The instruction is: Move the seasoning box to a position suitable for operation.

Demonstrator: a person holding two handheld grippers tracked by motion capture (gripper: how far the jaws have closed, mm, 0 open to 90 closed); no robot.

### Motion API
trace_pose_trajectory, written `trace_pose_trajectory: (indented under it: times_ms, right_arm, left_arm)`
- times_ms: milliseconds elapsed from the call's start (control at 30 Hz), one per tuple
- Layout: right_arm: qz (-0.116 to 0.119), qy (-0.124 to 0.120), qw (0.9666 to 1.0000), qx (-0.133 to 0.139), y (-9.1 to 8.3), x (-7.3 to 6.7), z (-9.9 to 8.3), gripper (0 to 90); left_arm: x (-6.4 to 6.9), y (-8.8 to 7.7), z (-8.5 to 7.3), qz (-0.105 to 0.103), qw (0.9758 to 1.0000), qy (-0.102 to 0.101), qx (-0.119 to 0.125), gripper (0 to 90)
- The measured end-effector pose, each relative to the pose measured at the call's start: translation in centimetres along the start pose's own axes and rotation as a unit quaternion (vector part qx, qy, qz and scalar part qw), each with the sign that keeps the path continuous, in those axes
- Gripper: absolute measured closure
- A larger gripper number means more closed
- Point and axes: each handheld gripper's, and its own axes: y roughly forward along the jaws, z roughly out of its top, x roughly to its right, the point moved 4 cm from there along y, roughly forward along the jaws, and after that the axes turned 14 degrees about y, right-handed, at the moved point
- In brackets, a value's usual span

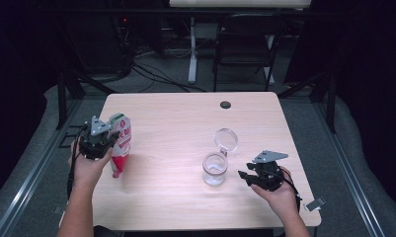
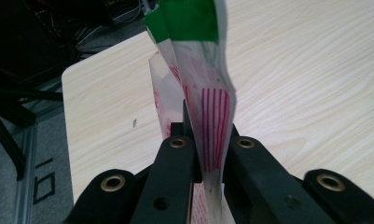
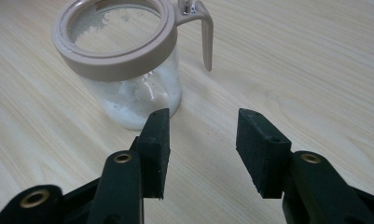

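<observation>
Here the left tongs (image 2: 205, 140) clamp the pouch (image 2: 208, 93); right tongs (image 3: 203, 140) gape beside the jar (image 3: 128, 60).

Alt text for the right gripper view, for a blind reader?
Open tongs hover empty over a wooden table, near a glass jar holding white powder. The jar's tan ring lid is flipped open.

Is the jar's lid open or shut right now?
Open. The jar's hinged lid is flipped back beyond the mouth, and white powder shows at the bottom of the glass.
</observation>
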Motion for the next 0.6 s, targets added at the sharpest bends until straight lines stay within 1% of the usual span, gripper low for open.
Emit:
trace_pose_trajectory:
  times_ms: [167, 267, 367, 400, 533, 600]
  right_arm:
    - [0.0, 0.002, 1.0, 0.002, 0.0, 0.0, 0.0, 54.9]
    - [-0.001, 0.001, 1.0, 0.001, 0.0, 0.0, 0.0, 54.9]
    - [-0.001, 0.001, 1.0, 0.001, 0.0, 0.0, 0.0, 54.9]
    - [-0.001, 0.001, 1.0, 0.001, 0.0, 0.0, 0.0, 54.9]
    - [-0.001, 0.002, 1.0, 0.001, -0.1, 0.0, 0.0, 54.9]
    - [-0.002, 0.002, 1.0, 0.0, -0.1, 0.1, 0.0, 54.9]
  left_arm:
    - [0.7, -0.5, 0.9, -0.013, 0.9998, 0.008, 0.016, 90.0]
    - [1.2, -0.6, 1.3, -0.023, 0.9994, 0.016, 0.02, 90.0]
    - [1.9, -0.6, 1.8, -0.029, 0.9989, 0.026, 0.025, 90.0]
    - [2.0, -0.7, 1.9, -0.032, 0.9987, 0.031, 0.025, 90.0]
    - [3.0, -0.8, 2.7, -0.046, 0.9975, 0.038, 0.039, 90.0]
    - [3.4, -1.0, 3.0, -0.053, 0.9966, 0.046, 0.043, 90.0]
